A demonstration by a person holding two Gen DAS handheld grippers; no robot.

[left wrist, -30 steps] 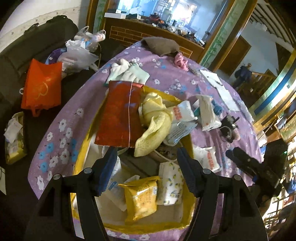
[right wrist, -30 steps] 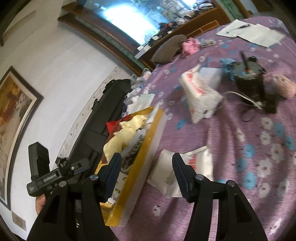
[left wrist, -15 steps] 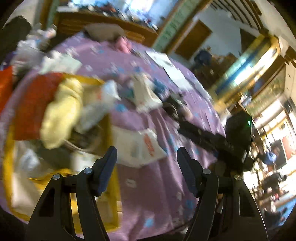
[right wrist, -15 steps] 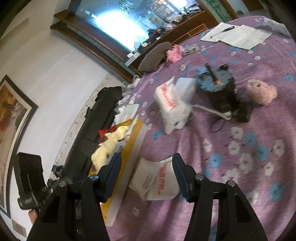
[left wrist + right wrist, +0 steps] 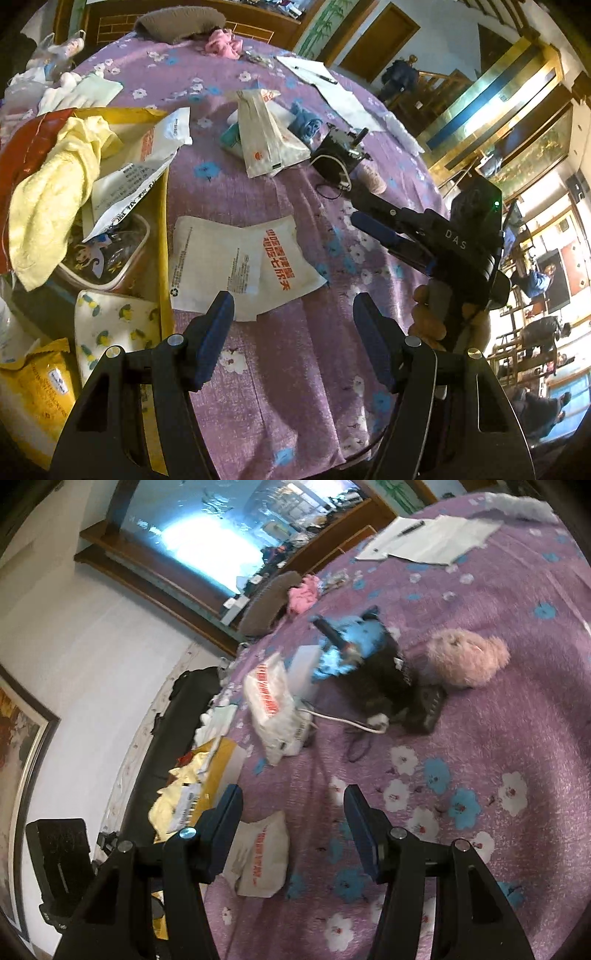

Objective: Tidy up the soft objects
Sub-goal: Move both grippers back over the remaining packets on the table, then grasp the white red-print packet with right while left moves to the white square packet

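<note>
A flat white packet with red lettering point(image 5: 240, 266) lies on the purple flowered tablecloth point(image 5: 295, 387), just ahead of my left gripper point(image 5: 291, 314), which is open and empty above it. Left of the packet stands the yellow box point(image 5: 162, 206) holding a yellow towel point(image 5: 48, 192), a lemon-print pack point(image 5: 118, 332) and other packs. My right gripper point(image 5: 293, 805) is open and empty over the cloth, with the same packet point(image 5: 262, 853) at its left finger. A pink plush point(image 5: 465, 657) lies further ahead on the right. In the left wrist view the right gripper point(image 5: 364, 211) reaches in from the right.
A black motor-like device with a white cord point(image 5: 380, 679) sits beside the plush. A taller white tissue pack point(image 5: 266, 140) and a blue cloth point(image 5: 306, 122) lie mid-table. Papers with a pen point(image 5: 424, 539), a pink item point(image 5: 221, 42) and a brown cushion point(image 5: 177, 24) are at the far edge.
My left gripper swung from over the yellow box to the right and down, and now hangs over the flat white packet. My right gripper moved forward and lower; the plush and device look nearer.
</note>
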